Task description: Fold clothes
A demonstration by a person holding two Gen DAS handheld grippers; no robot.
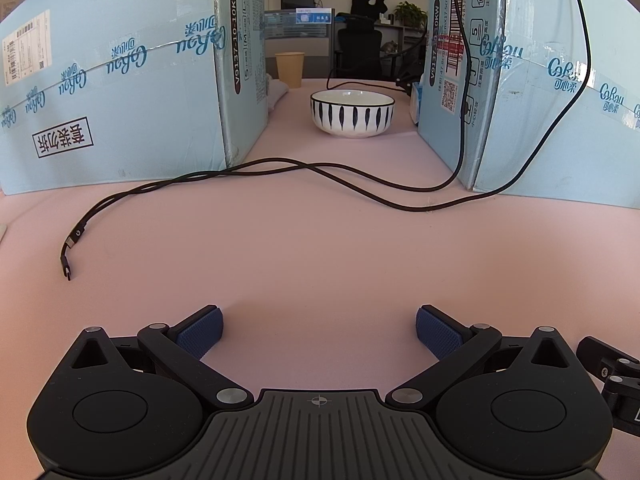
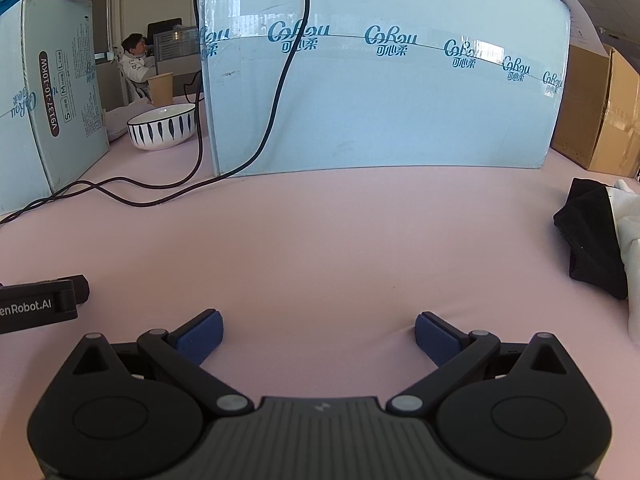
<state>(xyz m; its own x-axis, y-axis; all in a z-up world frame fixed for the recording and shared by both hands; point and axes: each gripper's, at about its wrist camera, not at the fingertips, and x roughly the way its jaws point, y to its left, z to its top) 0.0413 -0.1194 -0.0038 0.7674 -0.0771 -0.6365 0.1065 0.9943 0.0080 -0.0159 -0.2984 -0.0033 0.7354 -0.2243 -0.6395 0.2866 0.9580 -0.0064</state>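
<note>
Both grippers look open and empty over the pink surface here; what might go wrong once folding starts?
1. The loose black cable trails across the pink tabletop ahead of the left gripper; cloth or fingers may snag it.
2. The black-and-white pile of clothes lies at the far right edge of the right wrist view, so the right gripper must reach sideways.
3. The striped white ceramic bowl between the light-blue cardboard boxes might get knocked.

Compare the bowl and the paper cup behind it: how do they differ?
The bowl is wide and low; the paper cup is narrow and tall. The bowl is white with dark stripes down its side; the cup is plain tan. The bowl stands nearer the grippers, between the two blue boxes; the cup stands behind it. Both stand upright on the pink table, and neither shows any contents from these angles.
</note>
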